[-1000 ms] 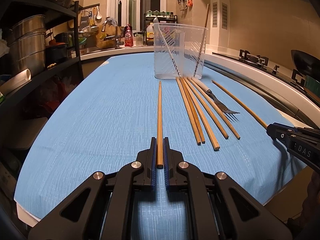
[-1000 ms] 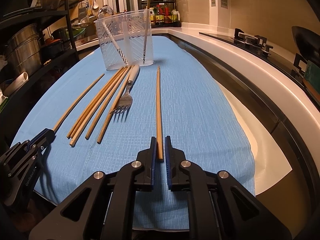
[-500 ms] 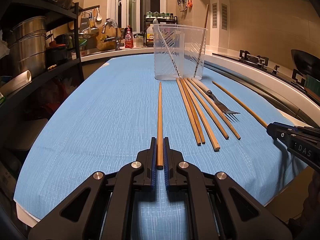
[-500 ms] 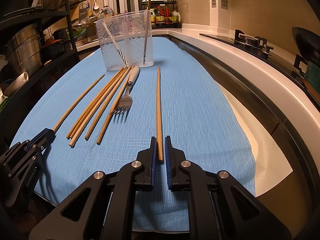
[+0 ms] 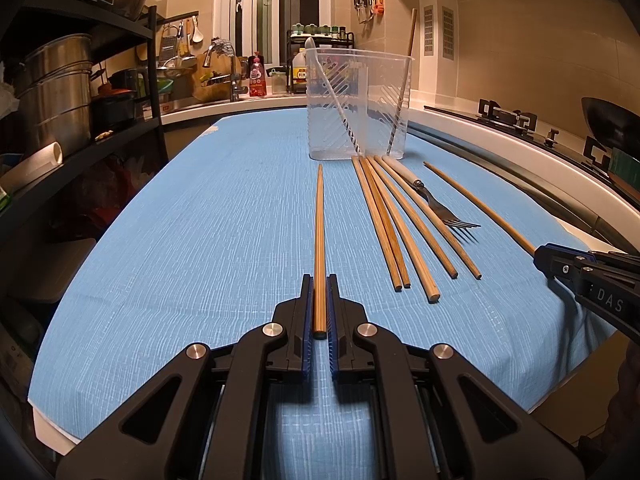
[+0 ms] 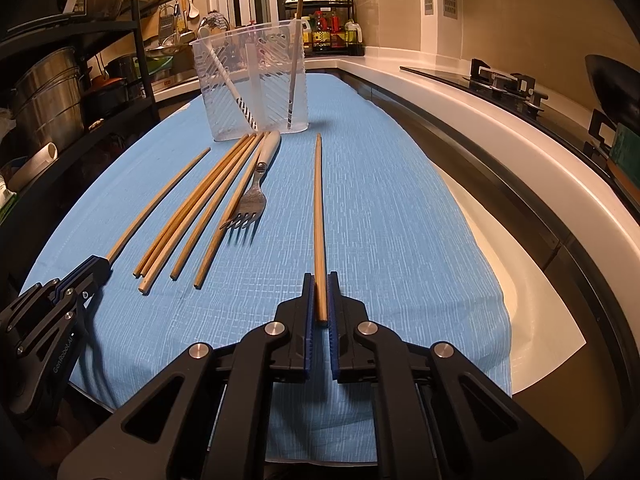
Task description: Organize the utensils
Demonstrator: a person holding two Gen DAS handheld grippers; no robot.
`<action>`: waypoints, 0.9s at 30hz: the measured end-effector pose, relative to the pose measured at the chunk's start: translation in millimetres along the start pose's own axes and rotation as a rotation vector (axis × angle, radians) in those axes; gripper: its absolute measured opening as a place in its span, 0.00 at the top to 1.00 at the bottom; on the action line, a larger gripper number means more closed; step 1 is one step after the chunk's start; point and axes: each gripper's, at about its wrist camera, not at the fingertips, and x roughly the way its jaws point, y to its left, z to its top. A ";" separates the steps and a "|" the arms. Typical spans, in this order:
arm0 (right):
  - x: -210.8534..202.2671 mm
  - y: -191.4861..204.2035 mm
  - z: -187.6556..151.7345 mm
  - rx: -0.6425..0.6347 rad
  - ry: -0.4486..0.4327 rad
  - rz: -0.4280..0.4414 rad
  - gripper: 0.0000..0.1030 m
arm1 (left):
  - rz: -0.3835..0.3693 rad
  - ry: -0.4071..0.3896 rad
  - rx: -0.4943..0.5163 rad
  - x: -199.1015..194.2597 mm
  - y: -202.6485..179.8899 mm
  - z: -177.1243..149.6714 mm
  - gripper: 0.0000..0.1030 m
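Observation:
On the blue cloth, my left gripper is shut on the near end of a wooden chopstick that lies pointing at the clear plastic holder. My right gripper has another chopstick between its pads, and its jaws are closing on it. Between the two lie several loose chopsticks and a fork with a pale handle. The holder contains a white-handled utensil and one upright chopstick. Each gripper shows in the other's view: the right, the left.
A black shelf with steel pots stands along the left. A white counter edge with a stove and a dark wok runs along the right. A sink with bottles is behind the holder.
The right gripper's jaws have drawn slightly closer on its chopstick. Neither hand nor any utensil has moved.

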 end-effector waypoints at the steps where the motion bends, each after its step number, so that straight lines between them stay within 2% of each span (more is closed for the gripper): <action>1: 0.0 0.2 -0.1 0.000 0.000 0.000 0.94 | 0.000 0.000 0.000 0.0 0.0 0.0 0.94; 16: -4.7 -7.3 5.9 0.008 0.002 -0.002 0.94 | -0.016 0.020 -0.017 2.6 5.0 6.8 0.94; 27: -35.7 -6.8 18.6 -0.013 -0.062 -0.004 0.94 | -0.023 -0.030 -0.015 -17.6 9.1 19.4 0.94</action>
